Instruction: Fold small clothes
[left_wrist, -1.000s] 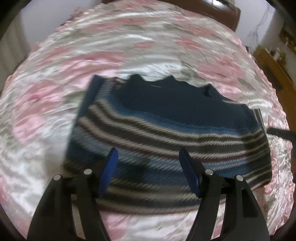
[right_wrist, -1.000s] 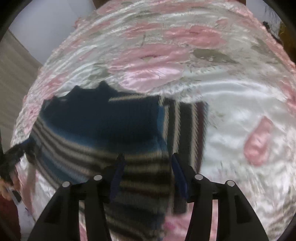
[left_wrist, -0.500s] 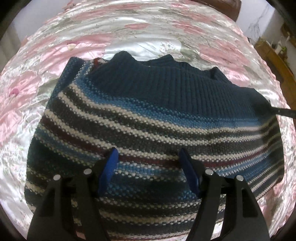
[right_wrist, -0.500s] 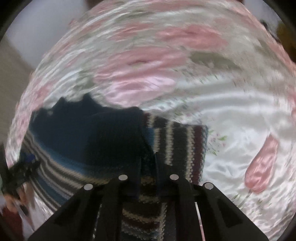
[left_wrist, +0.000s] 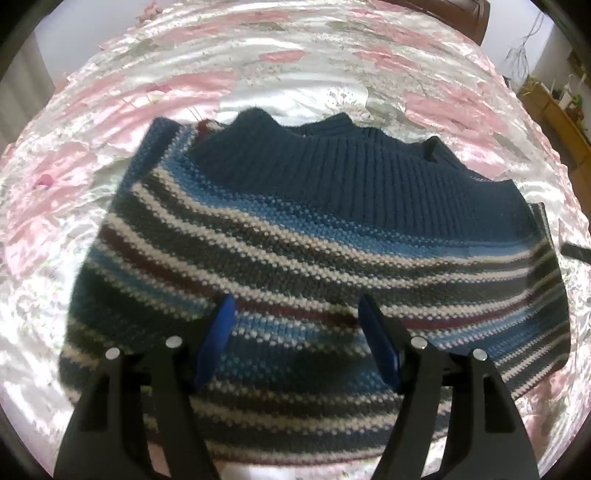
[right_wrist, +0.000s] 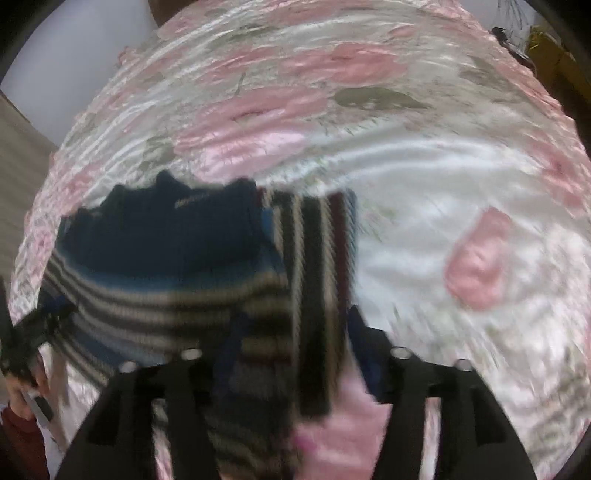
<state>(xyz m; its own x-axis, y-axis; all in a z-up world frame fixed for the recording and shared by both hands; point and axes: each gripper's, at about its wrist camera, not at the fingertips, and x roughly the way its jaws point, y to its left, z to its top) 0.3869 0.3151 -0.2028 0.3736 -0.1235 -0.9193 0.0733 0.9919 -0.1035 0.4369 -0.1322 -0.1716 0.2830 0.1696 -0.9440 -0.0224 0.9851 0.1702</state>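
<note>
The right gripper (right_wrist: 291, 332) hangs with its jaws apart over the striped sweater (right_wrist: 177, 258) (the picture is blurred); the sweater lies on the pink flowered bedspread (right_wrist: 406, 166); its sleeve (right_wrist: 314, 258) is folded across, near the fingers.

You have a small knit sweater (left_wrist: 314, 236) lying flat on the bed: navy ribbed band along the far edge, then blue, white, grey and maroon stripes, with one striped sleeve (right_wrist: 317, 258) folded alongside.
</note>
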